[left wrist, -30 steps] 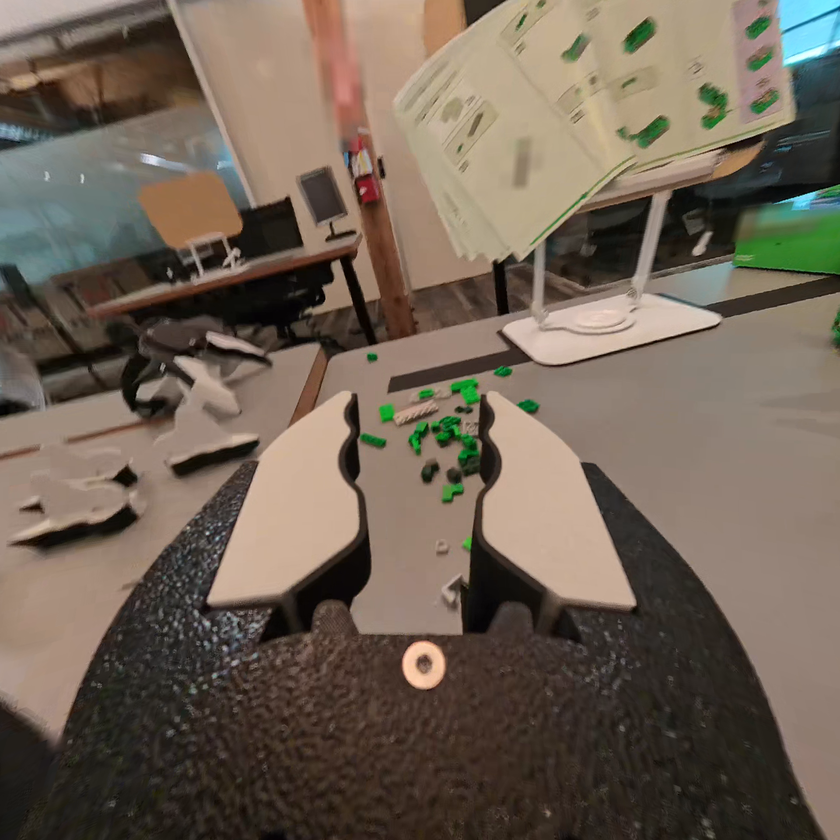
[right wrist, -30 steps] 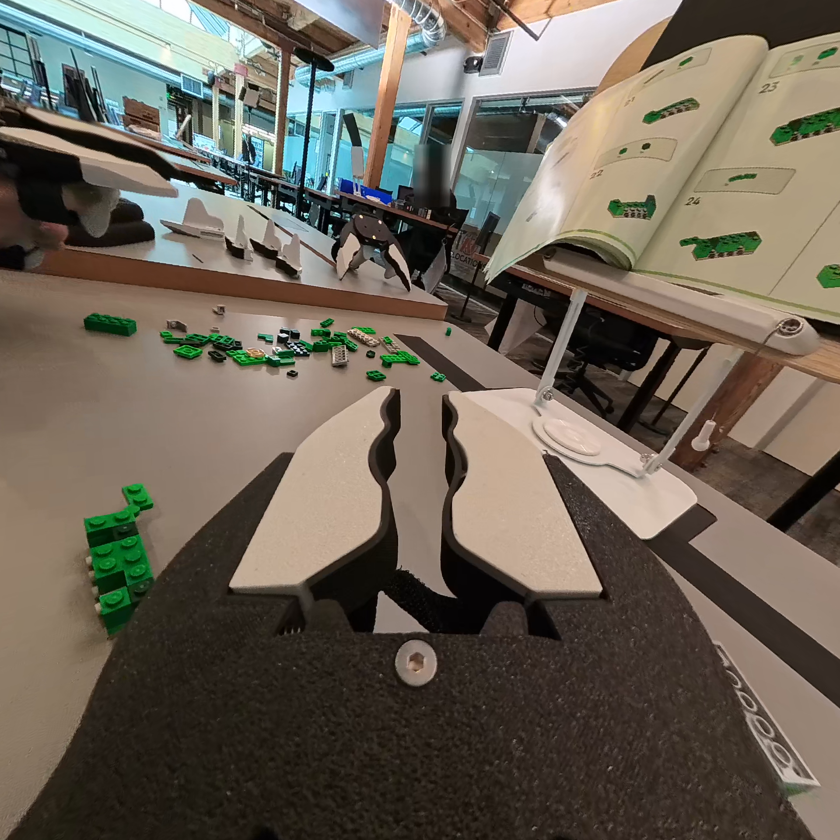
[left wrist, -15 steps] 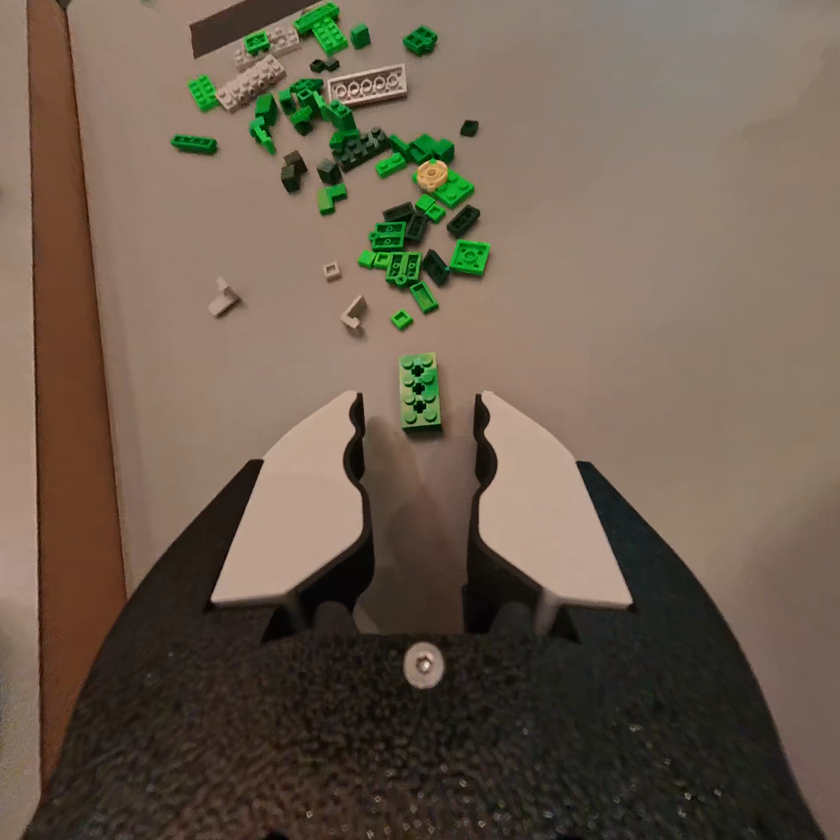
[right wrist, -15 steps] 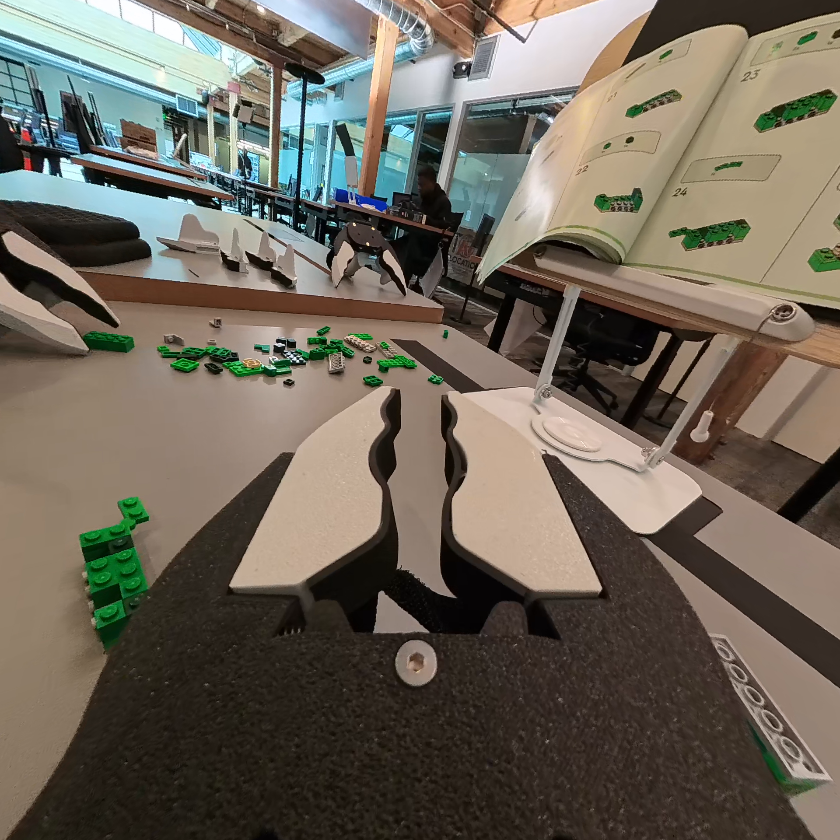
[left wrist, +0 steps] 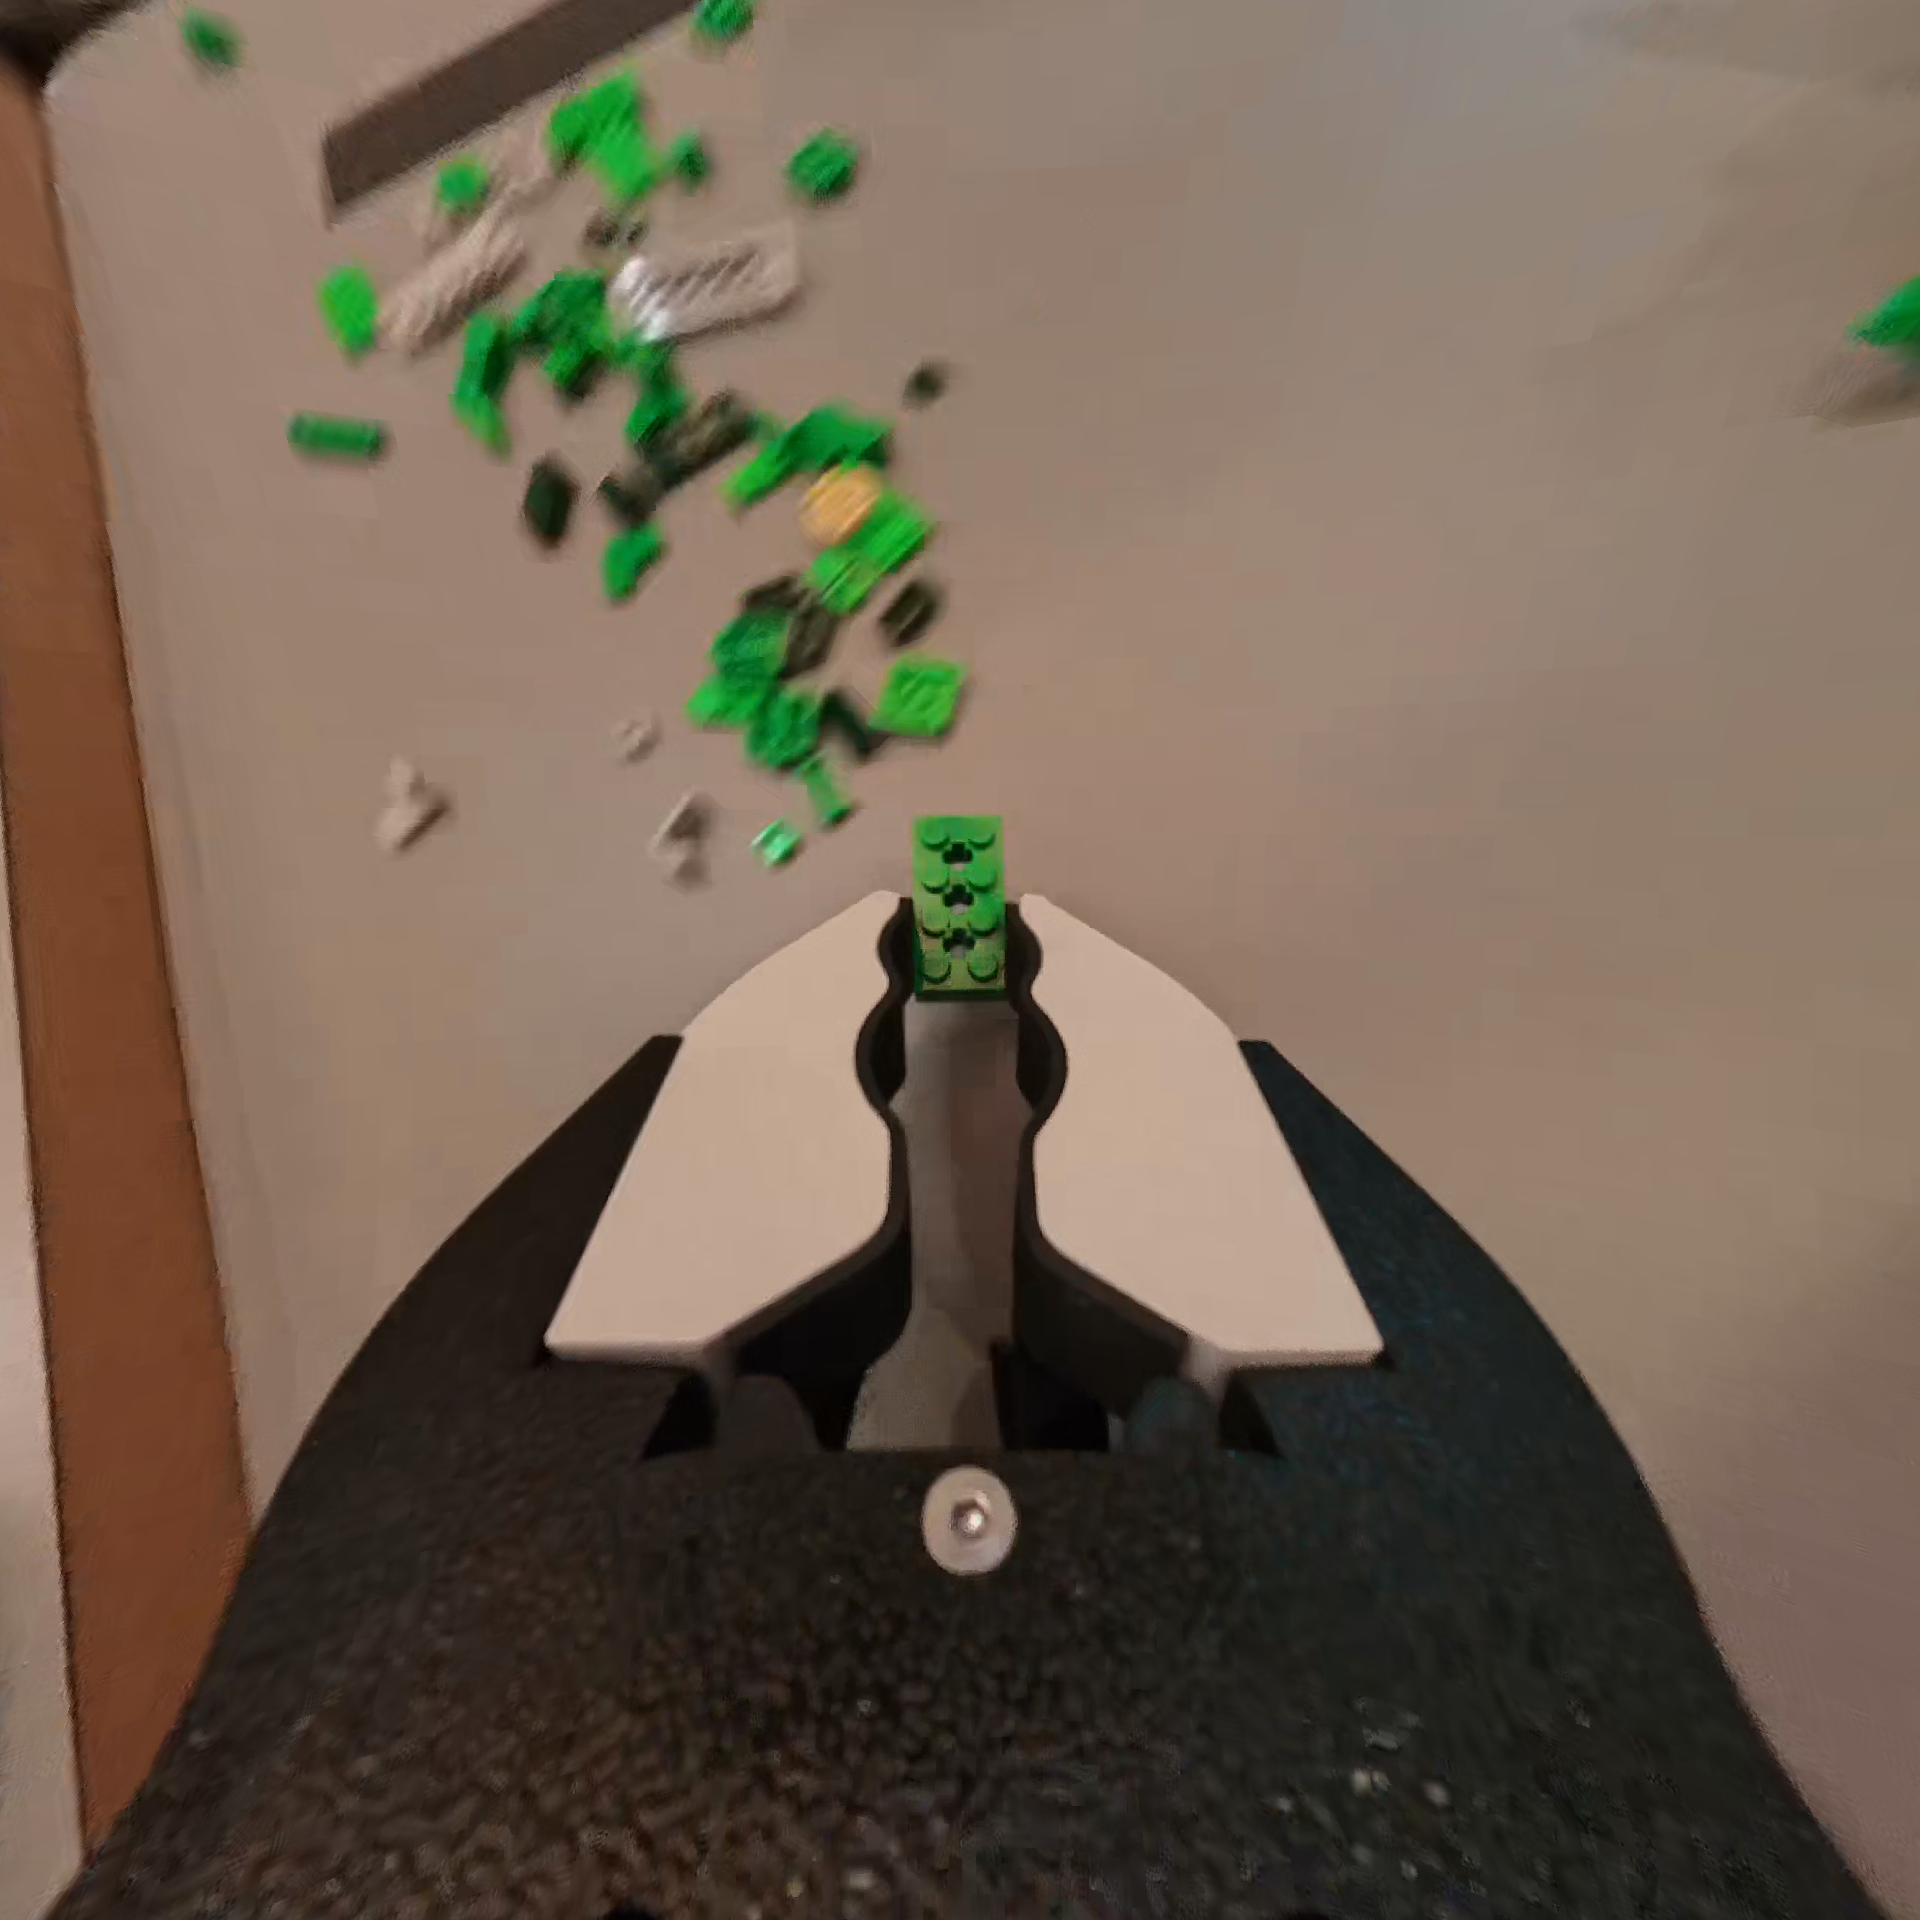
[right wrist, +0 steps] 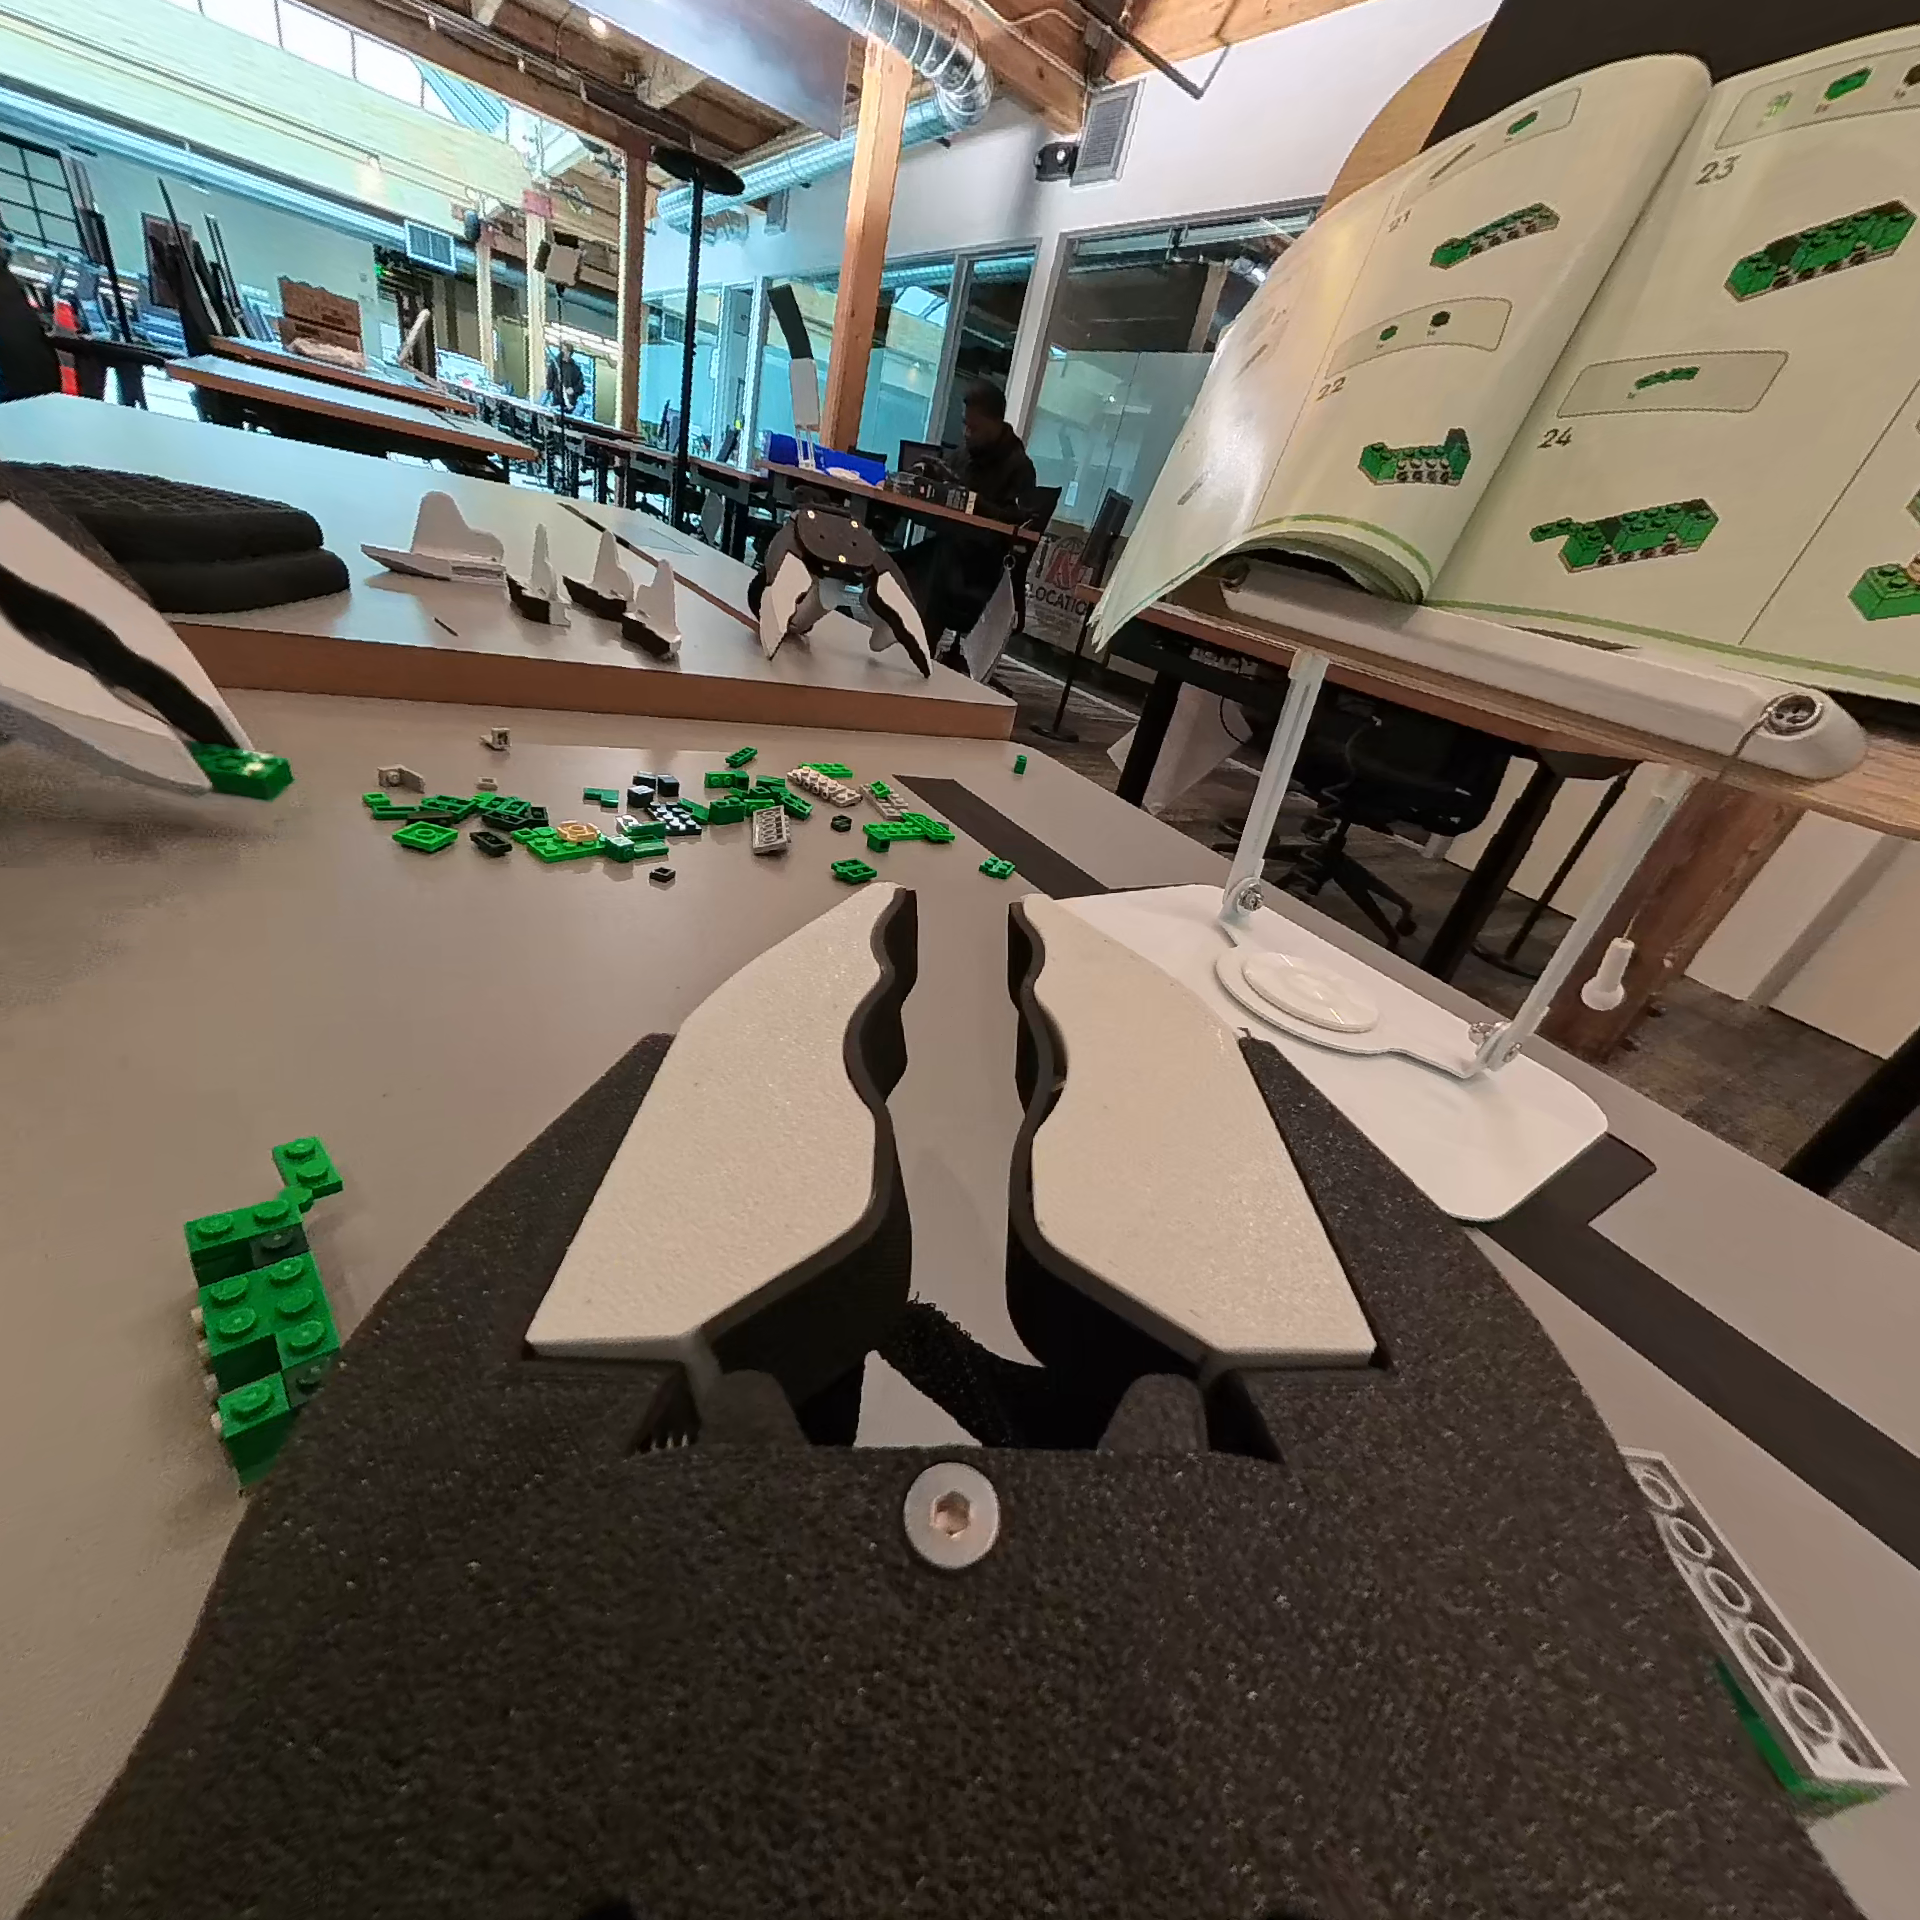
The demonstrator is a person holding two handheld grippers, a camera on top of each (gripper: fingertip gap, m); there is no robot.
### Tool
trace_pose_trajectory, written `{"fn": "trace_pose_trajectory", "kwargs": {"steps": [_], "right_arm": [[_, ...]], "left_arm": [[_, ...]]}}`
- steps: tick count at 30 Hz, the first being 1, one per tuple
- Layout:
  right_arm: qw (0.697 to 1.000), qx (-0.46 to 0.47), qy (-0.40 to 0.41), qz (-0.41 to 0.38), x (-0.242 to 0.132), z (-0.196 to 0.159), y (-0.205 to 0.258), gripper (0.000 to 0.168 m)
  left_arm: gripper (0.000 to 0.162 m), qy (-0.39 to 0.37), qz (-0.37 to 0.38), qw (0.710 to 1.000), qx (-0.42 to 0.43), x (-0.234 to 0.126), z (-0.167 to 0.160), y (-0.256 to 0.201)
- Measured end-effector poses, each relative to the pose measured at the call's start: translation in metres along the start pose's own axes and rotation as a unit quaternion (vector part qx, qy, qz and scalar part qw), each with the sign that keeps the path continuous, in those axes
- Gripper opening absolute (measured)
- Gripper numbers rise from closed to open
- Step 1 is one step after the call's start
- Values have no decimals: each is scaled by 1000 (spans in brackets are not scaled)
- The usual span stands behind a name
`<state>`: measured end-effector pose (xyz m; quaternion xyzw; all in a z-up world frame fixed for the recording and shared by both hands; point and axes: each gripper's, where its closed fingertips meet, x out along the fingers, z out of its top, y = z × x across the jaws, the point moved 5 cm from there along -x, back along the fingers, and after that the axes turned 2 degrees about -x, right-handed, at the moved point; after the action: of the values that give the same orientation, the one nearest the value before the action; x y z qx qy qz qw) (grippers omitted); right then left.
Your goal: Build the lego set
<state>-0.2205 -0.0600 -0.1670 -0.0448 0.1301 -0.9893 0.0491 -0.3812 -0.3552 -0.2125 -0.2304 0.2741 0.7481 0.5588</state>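
Observation:
My left gripper point(left wrist: 958, 920) is shut on a green two-by-four brick point(left wrist: 957, 862), which sticks out past the tips, just above the grey table. The right wrist view shows this gripper point(right wrist: 197, 764) at the far left with the brick point(right wrist: 249, 771) at its tip. Loose green, dark and grey pieces point(left wrist: 727, 499) lie beyond it, blurred; they also show in the right wrist view point(right wrist: 665, 821). My right gripper point(right wrist: 961, 904) is empty, its jaws a narrow gap apart, low over the table. A green partial build point(right wrist: 265, 1299) lies to its left.
An open instruction booklet point(right wrist: 1558, 364) rests on a white stand point(right wrist: 1455, 1091) to the right. A grey plate on green point(right wrist: 1756, 1642) lies at the lower right. A neighbouring table holds spare finger parts point(right wrist: 582, 592) and a spare gripper point(right wrist: 842, 592). The table's brown edge point(left wrist: 62, 831) runs along the left. My hands' fingertips stand some 30 cm from each other.
My left gripper tipped down over the pile, came onto the green brick and closed on it; the scene behind it is now blurred. The right gripper has barely moved.

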Motion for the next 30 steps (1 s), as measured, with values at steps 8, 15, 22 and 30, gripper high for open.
{"fn": "trace_pose_trajectory", "kwargs": {"steps": [8,15,22,30], "right_arm": [[1000,0,1,5,0,0,1,15],[1000,-2,3,6,0,0,2,14],[1000,-3,3,6,0,0,2,14],[1000,-1,4,6,1,-1,1,14]], "left_arm": [[16,-86,-254,949,167,6,64,-138],[16,-33,-246,944,219,22,60,-176],[16,-19,-258,943,209,27,53,-173],[16,-12,-257,944,209,33,51,-177]]}}
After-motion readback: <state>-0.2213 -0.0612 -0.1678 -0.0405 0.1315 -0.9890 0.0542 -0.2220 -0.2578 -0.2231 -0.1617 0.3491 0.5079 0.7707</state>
